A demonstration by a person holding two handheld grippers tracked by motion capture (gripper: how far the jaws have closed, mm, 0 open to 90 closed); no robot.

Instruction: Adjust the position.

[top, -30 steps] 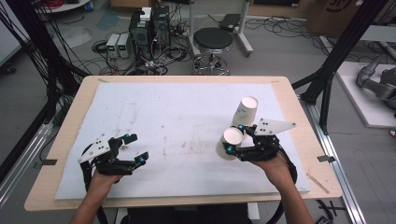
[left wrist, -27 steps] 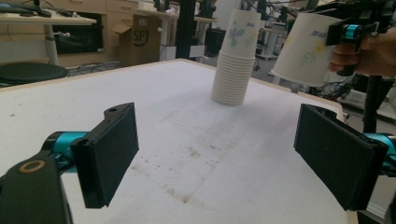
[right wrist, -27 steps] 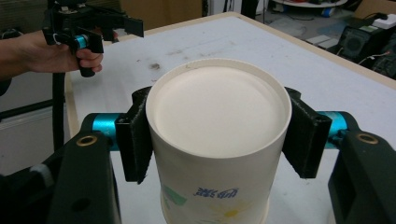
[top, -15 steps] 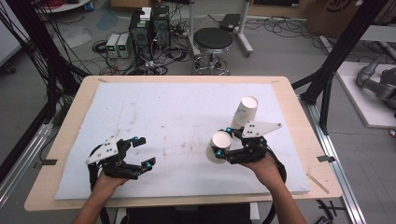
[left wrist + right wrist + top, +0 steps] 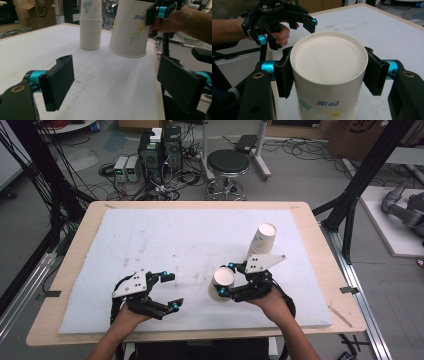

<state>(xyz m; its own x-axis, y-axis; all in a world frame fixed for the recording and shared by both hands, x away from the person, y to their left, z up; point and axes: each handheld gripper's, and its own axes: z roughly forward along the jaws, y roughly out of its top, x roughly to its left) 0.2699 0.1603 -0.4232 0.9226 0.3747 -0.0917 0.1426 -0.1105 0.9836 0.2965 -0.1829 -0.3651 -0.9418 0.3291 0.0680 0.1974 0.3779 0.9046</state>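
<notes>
white paper cup point(image 5: 328, 75), upside down, floral print, clamped in right gripper point(image 5: 226, 280) jaws.

High view: above near table edge point(image 5: 200, 340), facing forward-down. Gripper views: low, close, facing each other across table; both share held paper cup point(image 5: 130, 27).

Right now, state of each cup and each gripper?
White paper cup with flower print: upside down, held off the table, clamped at its sides.
Stack of white paper cups: upside down, standing on the white foam mat, untouched.
Right gripper: jaws shut on the single cup.
Left gripper: jaws open, empty, just above the mat.
</notes>
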